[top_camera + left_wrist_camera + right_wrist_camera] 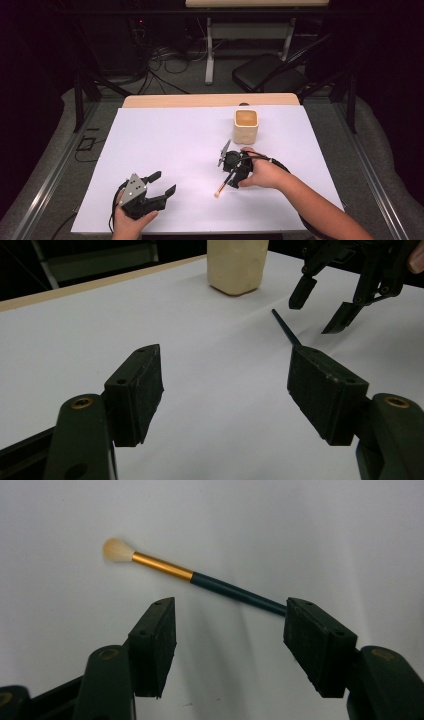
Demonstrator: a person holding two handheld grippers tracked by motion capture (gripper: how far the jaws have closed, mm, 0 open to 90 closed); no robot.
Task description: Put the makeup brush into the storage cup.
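Observation:
A makeup brush (223, 186) with a pale bristle tip, a gold ferrule and a dark blue handle lies flat on the white table cover. My right gripper (236, 172) hovers over its handle end, jaws open. In the right gripper view the brush (200, 576) lies just beyond the gripper (230, 617), its handle end passing behind the right-hand pad (320, 645), with nothing pressed. My left gripper (165, 182) rests open and empty near the front left. The left gripper view (225, 365) shows the right gripper (320, 315) above the brush handle (285, 327).
A cream square cup (246, 131) stands upright behind the right hand, also seen as the cup (236, 265) in the left gripper view. The white cover (165, 135) spreads over a wooden table (210, 100). A black chair (267, 72) and floor cables lie beyond.

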